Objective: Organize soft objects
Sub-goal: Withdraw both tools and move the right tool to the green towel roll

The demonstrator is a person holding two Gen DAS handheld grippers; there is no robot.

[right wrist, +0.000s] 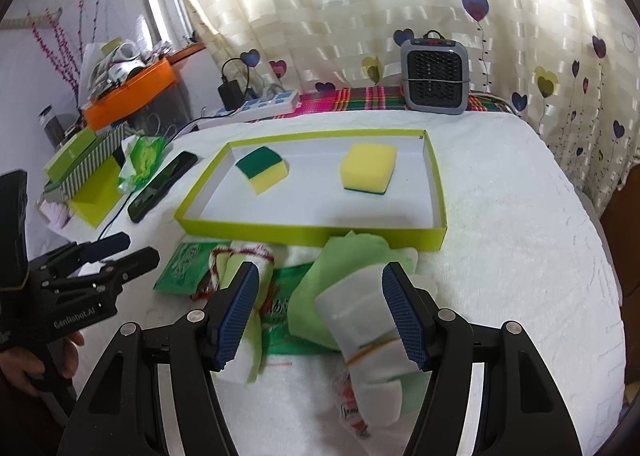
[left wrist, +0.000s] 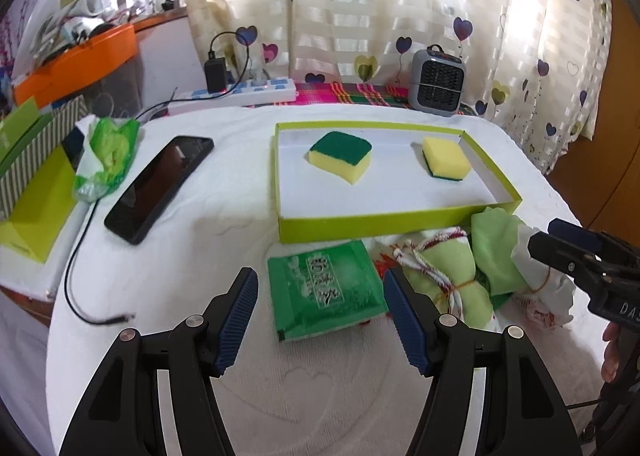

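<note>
A lime-green tray [left wrist: 380, 224] [right wrist: 304, 232] on the white towel holds two yellow-and-green sponges [left wrist: 340, 156] [left wrist: 446, 157], which the right wrist view also shows [right wrist: 262, 169] [right wrist: 368, 167]. In front of the tray lie a green packet [left wrist: 324, 292] [right wrist: 182, 268] and rolled green-and-white cloths [left wrist: 444, 276] [right wrist: 360, 320]. My left gripper [left wrist: 322, 316] hangs open over the packet, not touching it. My right gripper [right wrist: 322, 308] is open above a rolled cloth that lies between its fingers, near the right one. Each gripper shows in the other's view [left wrist: 568, 252] [right wrist: 116, 252].
A black phone [left wrist: 160, 187] and a loose cable [left wrist: 76, 256] lie left of the tray, beside a crumpled green wrapper [left wrist: 108, 155] and boxes [left wrist: 36, 191]. A power strip [left wrist: 240, 93] and a small grey heater [left wrist: 436, 85] stand at the back by the curtain.
</note>
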